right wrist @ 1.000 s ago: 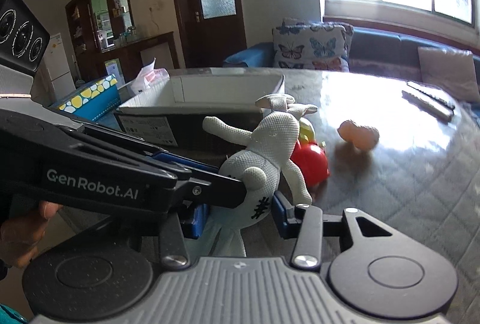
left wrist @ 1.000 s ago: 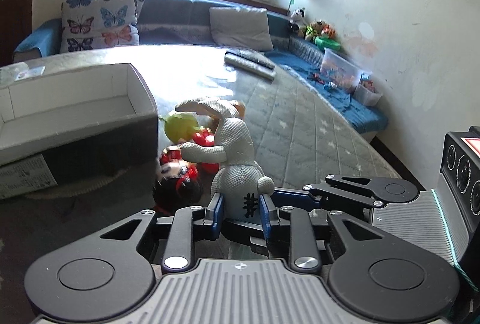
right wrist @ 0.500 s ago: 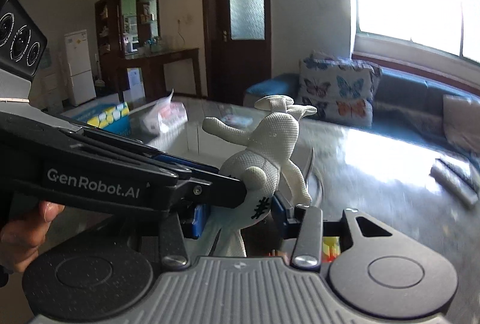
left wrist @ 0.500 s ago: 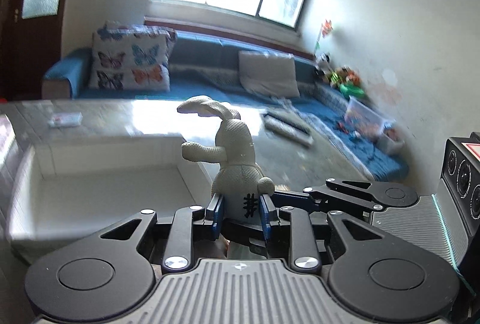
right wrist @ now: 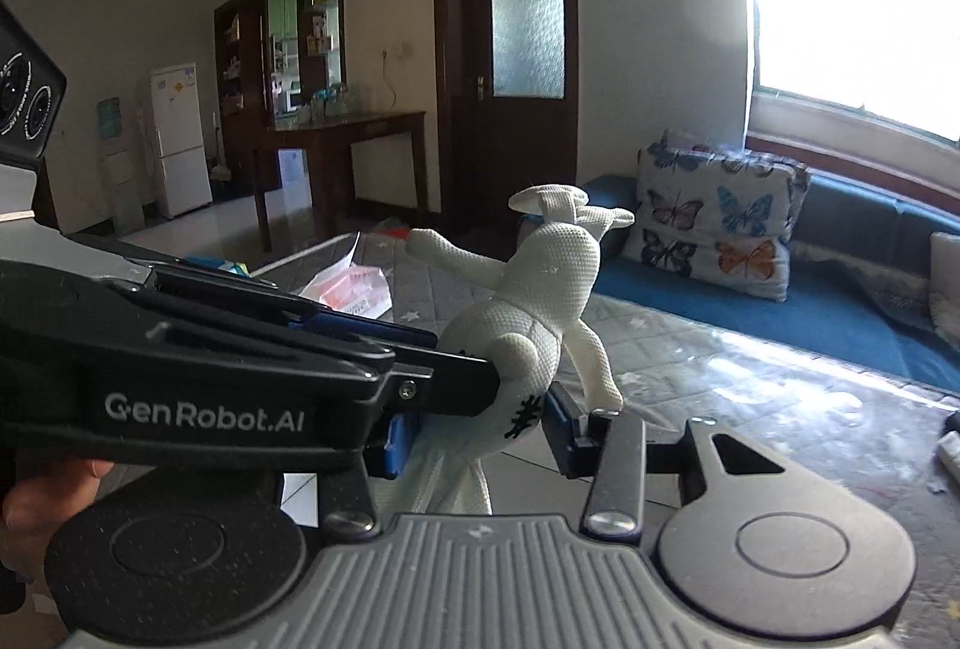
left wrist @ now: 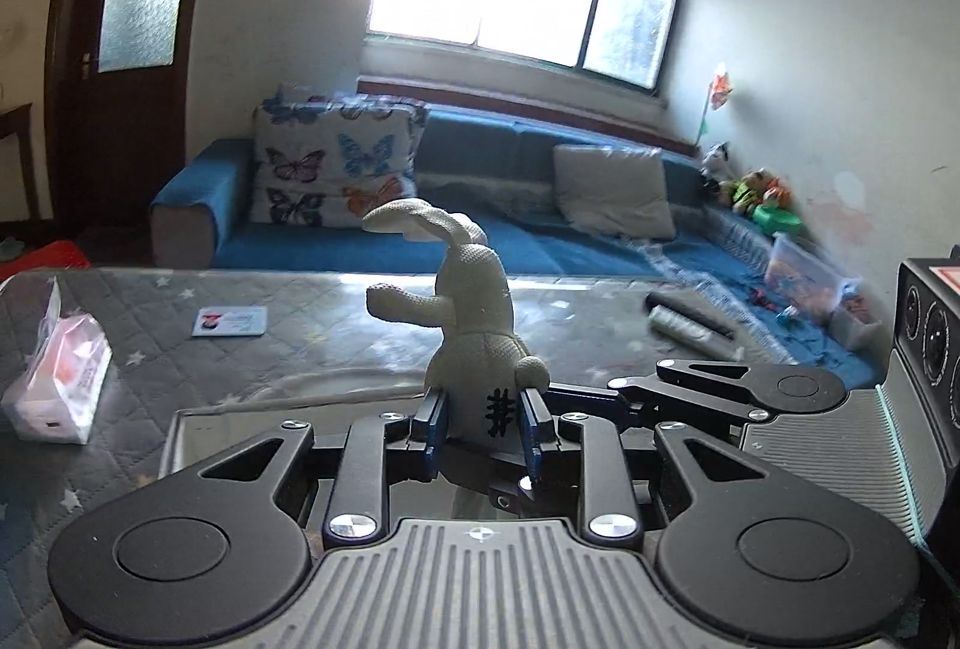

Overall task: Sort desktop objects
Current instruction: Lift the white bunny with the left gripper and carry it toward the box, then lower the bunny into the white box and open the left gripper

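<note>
A white knitted rabbit toy [left wrist: 474, 313] with a black stitched mark stands upright between blue pads, held well above the table. My left gripper [left wrist: 483, 424] is shut on the rabbit's lower body. My right gripper [right wrist: 474, 436] also has its pads closed on the same rabbit [right wrist: 528, 325], with the left gripper's black arm crossing in front of it from the left. The white cardboard box [left wrist: 180, 430] shows only as a pale rim just below the left gripper.
A tissue pack [left wrist: 57, 379] and a small card [left wrist: 231, 322] lie on the quilted table [left wrist: 300, 343]. Remote controls [left wrist: 690, 322] lie at the right. A blue sofa with a butterfly cushion [left wrist: 333, 175] runs behind.
Both grippers have risen together with the rabbit and tilted up, so the red and green toys and most of the box have dropped out of view. The grip is unchanged.
</note>
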Demonstrator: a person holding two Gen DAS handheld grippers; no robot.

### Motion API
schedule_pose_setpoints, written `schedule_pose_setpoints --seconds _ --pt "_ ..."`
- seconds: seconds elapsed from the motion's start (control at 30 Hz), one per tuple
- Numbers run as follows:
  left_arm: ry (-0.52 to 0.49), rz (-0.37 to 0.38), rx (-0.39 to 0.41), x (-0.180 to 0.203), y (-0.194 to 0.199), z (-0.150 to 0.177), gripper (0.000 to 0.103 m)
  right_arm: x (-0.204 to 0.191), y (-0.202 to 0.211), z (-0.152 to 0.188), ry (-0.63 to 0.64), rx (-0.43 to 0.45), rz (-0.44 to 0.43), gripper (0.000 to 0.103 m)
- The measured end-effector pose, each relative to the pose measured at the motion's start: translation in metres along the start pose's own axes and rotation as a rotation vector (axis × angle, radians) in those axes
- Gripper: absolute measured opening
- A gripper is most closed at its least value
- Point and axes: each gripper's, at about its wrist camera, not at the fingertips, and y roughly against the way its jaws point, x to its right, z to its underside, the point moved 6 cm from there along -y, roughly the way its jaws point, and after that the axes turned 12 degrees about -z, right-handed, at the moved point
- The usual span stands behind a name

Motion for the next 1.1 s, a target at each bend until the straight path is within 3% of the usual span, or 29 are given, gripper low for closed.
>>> schedule_pose_setpoints --seconds 0.37,0.57,0.8,1.1 --pt "0.094 -0.027 -0.239 -0.046 -0.069 0.051 0.028 0.014 -0.081 0.036 -0.122 -0.206 -0.089 0.044" --pt "0.142 -0.031 -0.331 -0.063 -0.092 0.066 0.028 0.019 -0.112 0.054 -0.177 -0.306 -0.112 0.044" --pt "0.184 -0.039 -0.373 -0.072 -0.106 0.077 0.028 0.016 -0.126 0.064 -0.187 -0.374 -0.119 0.046" --pt "0.164 -0.057 -0.335 -0.065 -0.096 0.072 0.030 0.014 -0.112 0.057 -0.164 -0.333 -0.109 0.050"
